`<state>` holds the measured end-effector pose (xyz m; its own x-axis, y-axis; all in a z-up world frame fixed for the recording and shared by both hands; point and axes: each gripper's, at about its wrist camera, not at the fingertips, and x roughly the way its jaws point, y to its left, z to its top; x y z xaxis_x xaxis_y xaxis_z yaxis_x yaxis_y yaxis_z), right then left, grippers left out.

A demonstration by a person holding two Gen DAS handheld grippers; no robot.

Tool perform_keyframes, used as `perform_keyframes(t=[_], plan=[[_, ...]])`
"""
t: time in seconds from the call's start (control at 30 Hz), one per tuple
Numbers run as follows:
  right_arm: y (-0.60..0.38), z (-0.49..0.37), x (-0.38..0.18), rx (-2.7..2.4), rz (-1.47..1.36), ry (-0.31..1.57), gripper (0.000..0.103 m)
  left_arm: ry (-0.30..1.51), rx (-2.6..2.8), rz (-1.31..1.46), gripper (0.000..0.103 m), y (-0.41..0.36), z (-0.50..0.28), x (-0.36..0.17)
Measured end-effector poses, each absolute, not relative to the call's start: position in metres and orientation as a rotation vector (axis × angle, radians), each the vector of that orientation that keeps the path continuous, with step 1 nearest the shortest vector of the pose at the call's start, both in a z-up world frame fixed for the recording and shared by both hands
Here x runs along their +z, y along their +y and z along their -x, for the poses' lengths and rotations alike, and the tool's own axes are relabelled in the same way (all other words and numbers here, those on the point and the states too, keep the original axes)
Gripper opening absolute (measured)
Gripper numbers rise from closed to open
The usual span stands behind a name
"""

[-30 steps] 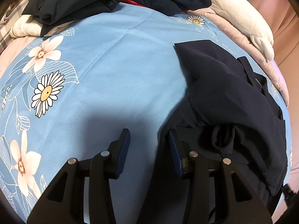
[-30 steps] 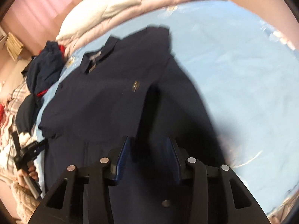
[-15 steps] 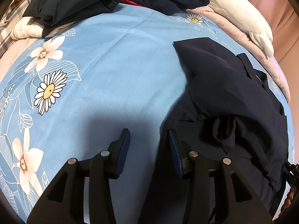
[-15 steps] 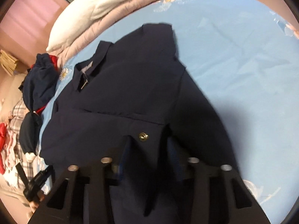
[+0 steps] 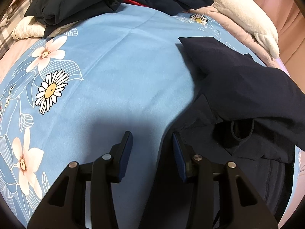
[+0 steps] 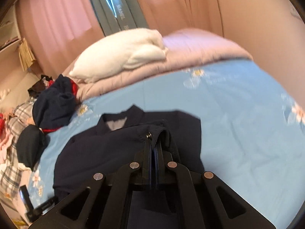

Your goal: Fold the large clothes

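- Bed sheet: light blue, printed with white-petalled, yellow-centred daisies and pale pink flowers with white line-drawn leaves.
- Shirt: dark navy, plain; inner collar lining grey; small metallic snap at the pinched edge.
- Clothes pile at the far edge of the bed: navy and black, with a red strip.
- Pillow: white.
- Quilt: pale pink-lilac.
- Curtains: pink.
- Plaid fabric at the left edge of the bed: grey and white check.
- Left gripper and right gripper: black bodies, blue pads.
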<state>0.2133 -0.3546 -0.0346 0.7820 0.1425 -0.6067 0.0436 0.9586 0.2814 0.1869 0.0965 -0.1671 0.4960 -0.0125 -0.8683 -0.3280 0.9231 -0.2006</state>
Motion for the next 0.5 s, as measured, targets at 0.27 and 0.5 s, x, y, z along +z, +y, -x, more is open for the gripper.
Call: perform_keyframes(t=[0.27,0.5], plan=[[-0.360,-0.243,-0.087,0.005,-0.292,0.795,0.003,1.037,0.198,0.375,0.045,0.097,-0.186,-0.168],[-0.362,-0.251,-0.120,-0.029,-0.297,0.852,0.003,1.035,0.188,0.397,0.045,0.099,-0.184,-0.168]])
